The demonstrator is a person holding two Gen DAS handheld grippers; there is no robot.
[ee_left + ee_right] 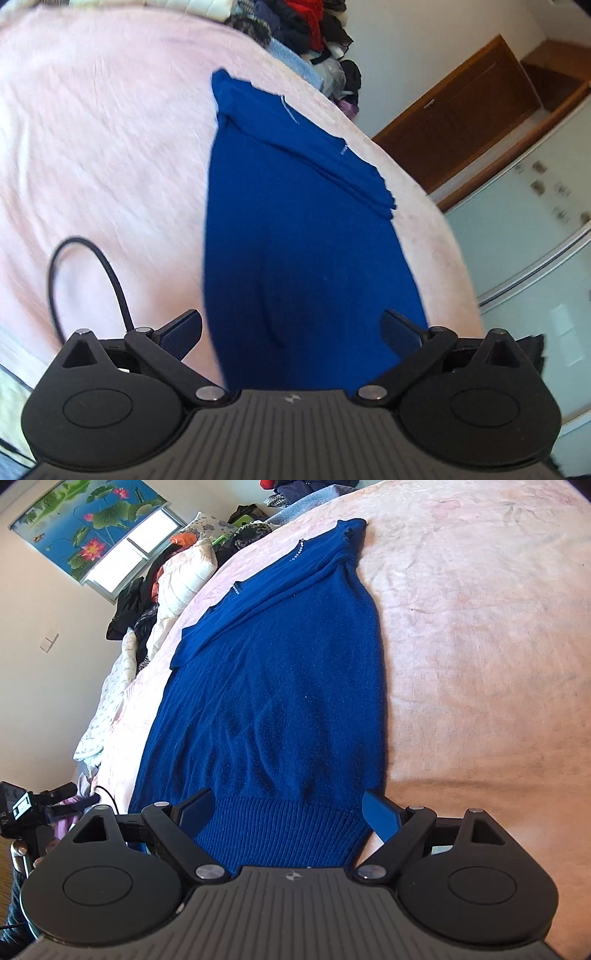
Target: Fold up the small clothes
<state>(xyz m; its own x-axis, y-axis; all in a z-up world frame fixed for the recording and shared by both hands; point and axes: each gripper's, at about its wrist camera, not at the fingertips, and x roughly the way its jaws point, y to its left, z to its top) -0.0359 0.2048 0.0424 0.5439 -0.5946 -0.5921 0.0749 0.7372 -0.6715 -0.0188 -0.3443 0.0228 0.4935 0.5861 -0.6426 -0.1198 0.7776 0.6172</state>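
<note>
Royal-blue knitted sweater (273,686) lies flat and lengthwise on the pale pink blanket (480,627) that covers the bed, its ribbed hem nearest both cameras and its neck end farthest away. At that far end a sleeve is folded across the body of the sweater, with a thin line of pale stitching or beads near the neck. The left wrist view is motion-blurred, so the weave of the sweater (306,240) cannot be made out there, though the folded sleeve shows against the pink blanket (92,147).

The right gripper (289,812) hangs over the ribbed hem with its two blue-padded fingers spread wide, one on each side of the hem's width, gripping nothing. The left gripper (291,334) is likewise spread wide over the near end of the sweater, nothing between its fingers. A black cable (88,273) loops over the blanket just left of the sweater in that view.

Beyond the sweater's neck end, a heap of mixed dark, red and white clothes (162,590) sits along the blanket's far edge. Above that heap hangs a lotus-print window blind (88,520).
</note>
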